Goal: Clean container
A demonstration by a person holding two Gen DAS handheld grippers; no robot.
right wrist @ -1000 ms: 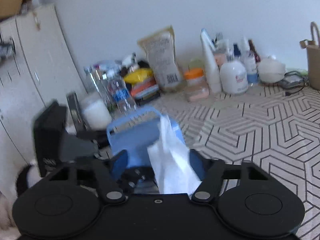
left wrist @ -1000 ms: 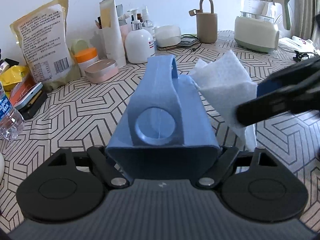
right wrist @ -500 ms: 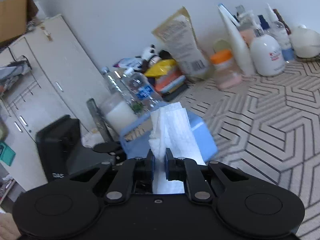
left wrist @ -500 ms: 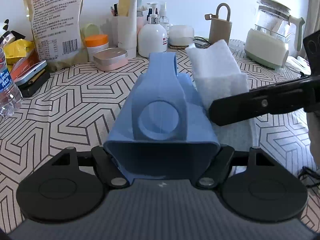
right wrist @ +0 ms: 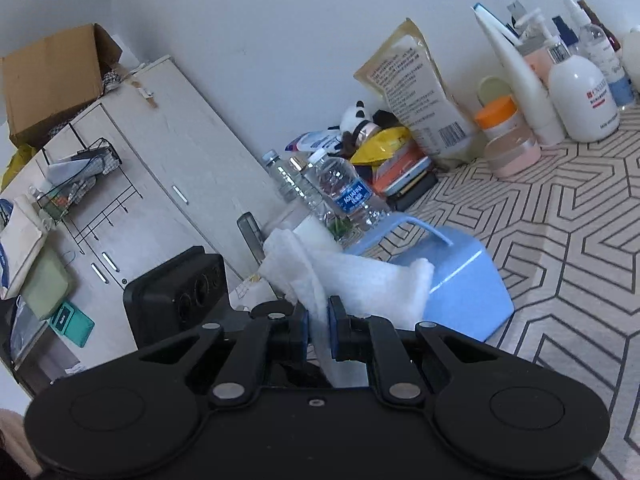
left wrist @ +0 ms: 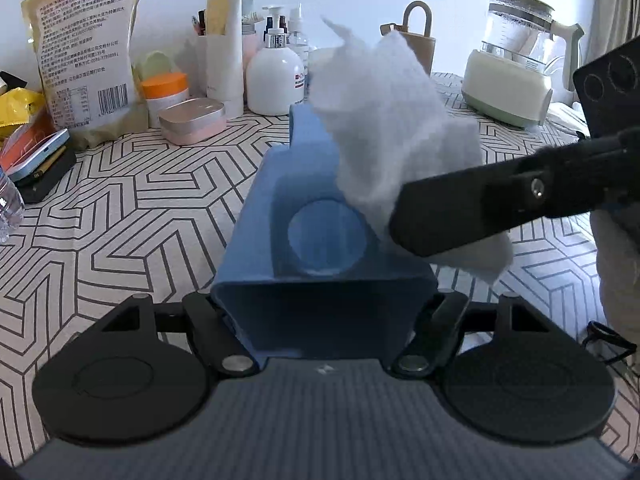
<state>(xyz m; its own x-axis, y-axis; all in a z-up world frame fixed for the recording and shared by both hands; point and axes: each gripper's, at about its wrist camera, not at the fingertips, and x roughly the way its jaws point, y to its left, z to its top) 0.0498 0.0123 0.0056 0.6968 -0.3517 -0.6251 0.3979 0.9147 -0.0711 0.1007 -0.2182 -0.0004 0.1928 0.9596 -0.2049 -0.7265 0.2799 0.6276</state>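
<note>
Holding the blue container [left wrist: 320,264] between its fingers, the left gripper [left wrist: 322,320] shows in the left wrist view clamped on the container's near end, which fills the gap right up to the palm; the container sits raised over the patterned table [left wrist: 132,208], its circular dimple facing up and its strap handle pointing away; a white cloth [left wrist: 400,136] drapes over the container's right top side, pinched by the right gripper [left wrist: 436,216] coming in from the right edge; bottles, an orange-lidded jar [left wrist: 165,92], a food bag [left wrist: 82,52] and a kettle [left wrist: 516,60] stand at the back; right wrist view: right gripper [right wrist: 318,330] pads nearly together, squeezing the cloth [right wrist: 360,280], which lies across the container's [right wrist: 460,296] upper face; the container is tilted, just ahead of the fingers; water bottles [right wrist: 344,192] and a white cabinet [right wrist: 160,184] sit behind; the left gripper's body [right wrist: 176,296] is at left.
</note>
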